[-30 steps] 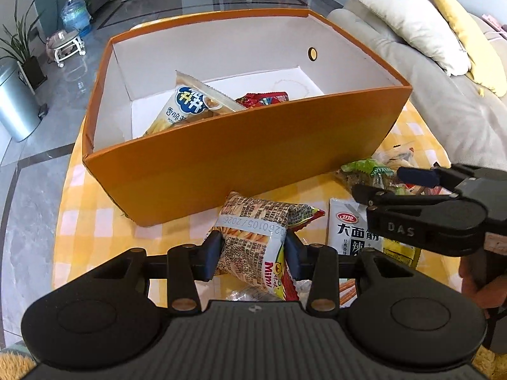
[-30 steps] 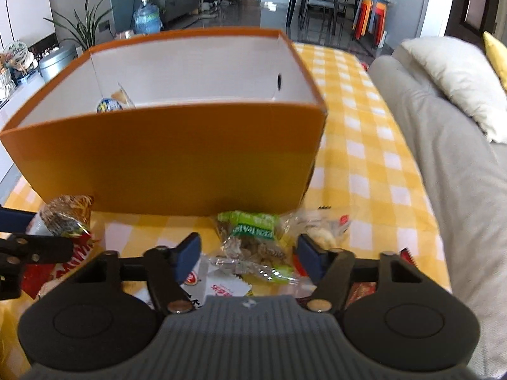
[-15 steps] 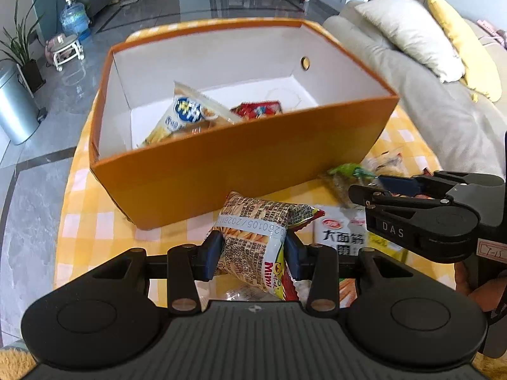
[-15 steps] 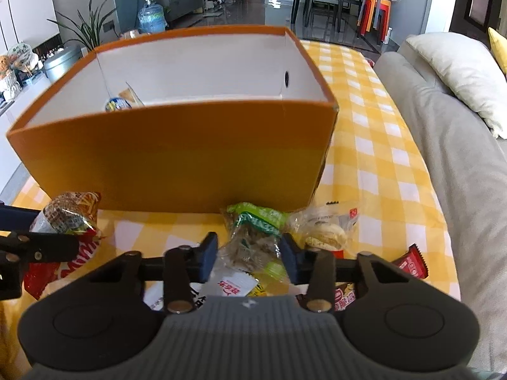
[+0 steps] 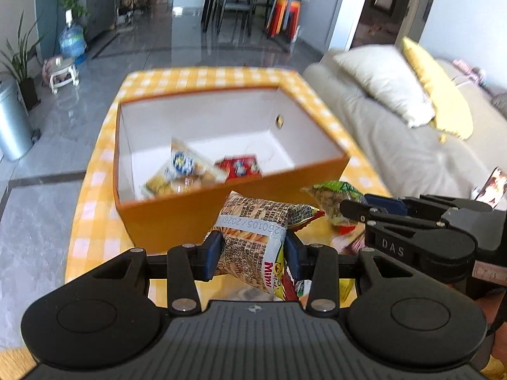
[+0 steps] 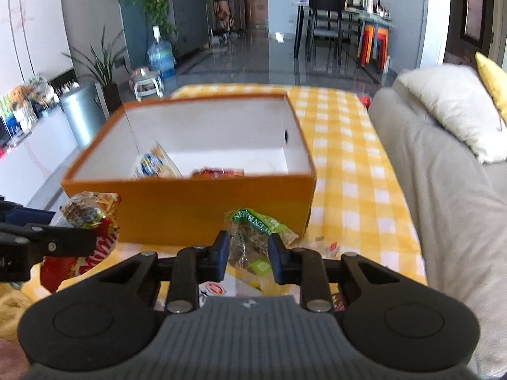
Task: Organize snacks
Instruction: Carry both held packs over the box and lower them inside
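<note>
An orange box (image 5: 196, 213) (image 6: 206, 212) with a white inside stands on the yellow checked table. It holds a blue-and-white snack bag (image 5: 183, 166) (image 6: 149, 166) and a red packet (image 5: 239, 166) (image 6: 218, 172). My left gripper (image 5: 252, 253) is shut on a Mimi snack bag (image 5: 256, 231) and holds it raised in front of the box; it also shows in the right wrist view (image 6: 88, 221). My right gripper (image 6: 248, 253) is shut on a green-labelled clear snack bag (image 6: 253, 237) (image 5: 336, 196), lifted near the box's front right corner.
More snack packets (image 6: 218, 288) lie on the table (image 6: 348, 171) under the grippers. A grey sofa (image 6: 443, 205) with cushions runs along the right. A metal bin (image 5: 12, 123), water bottle and plants stand on the floor at the left.
The right gripper closed on the green-labelled bag and lifted it. Both grippers rose with their bags, so the box now appears lower and farther.
</note>
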The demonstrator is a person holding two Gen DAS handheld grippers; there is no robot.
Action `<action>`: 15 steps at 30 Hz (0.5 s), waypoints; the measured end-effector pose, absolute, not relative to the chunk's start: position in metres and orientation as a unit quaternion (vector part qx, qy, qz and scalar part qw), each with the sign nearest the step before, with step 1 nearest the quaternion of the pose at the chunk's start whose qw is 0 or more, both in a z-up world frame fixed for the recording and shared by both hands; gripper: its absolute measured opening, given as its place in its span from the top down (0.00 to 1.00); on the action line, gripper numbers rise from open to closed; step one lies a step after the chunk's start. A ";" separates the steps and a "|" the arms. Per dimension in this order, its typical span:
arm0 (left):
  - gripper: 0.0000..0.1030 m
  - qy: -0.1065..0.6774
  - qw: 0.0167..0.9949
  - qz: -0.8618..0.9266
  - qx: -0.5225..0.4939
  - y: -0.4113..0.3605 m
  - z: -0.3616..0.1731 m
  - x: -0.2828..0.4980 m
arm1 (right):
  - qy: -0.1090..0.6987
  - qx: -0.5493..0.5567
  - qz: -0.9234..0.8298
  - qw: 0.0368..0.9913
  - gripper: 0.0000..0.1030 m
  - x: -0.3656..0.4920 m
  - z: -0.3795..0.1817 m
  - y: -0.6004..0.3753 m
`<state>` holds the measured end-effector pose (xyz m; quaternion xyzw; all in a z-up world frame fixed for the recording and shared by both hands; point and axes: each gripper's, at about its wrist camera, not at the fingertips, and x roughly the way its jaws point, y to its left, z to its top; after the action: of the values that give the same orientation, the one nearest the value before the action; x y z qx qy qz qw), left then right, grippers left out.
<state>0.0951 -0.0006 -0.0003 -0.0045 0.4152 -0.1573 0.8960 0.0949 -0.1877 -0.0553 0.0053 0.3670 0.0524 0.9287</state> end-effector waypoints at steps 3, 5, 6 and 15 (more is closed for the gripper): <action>0.54 0.399 0.905 -0.151 0.005 0.001 0.017 0.102 | 0.345 0.004 0.058 0.937 0.77 0.087 -0.034 -0.187; 0.54 0.394 0.908 -0.143 0.009 0.004 0.027 0.111 | 0.333 0.004 0.064 0.941 0.77 0.088 -0.020 -0.186; 0.54 0.392 0.909 -0.140 0.008 0.006 0.031 0.117 | 0.328 0.004 0.067 0.942 0.77 0.090 -0.013 -0.185; 0.54 0.430 0.891 -0.142 0.007 0.014 0.048 0.177 | 0.318 -0.035 0.091 0.943 0.77 0.133 0.028 -0.166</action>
<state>0.1768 0.0135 0.0483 0.0074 0.4304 -0.1424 0.8913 0.1329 -0.1661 0.0277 -0.0346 0.3180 0.0912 0.9431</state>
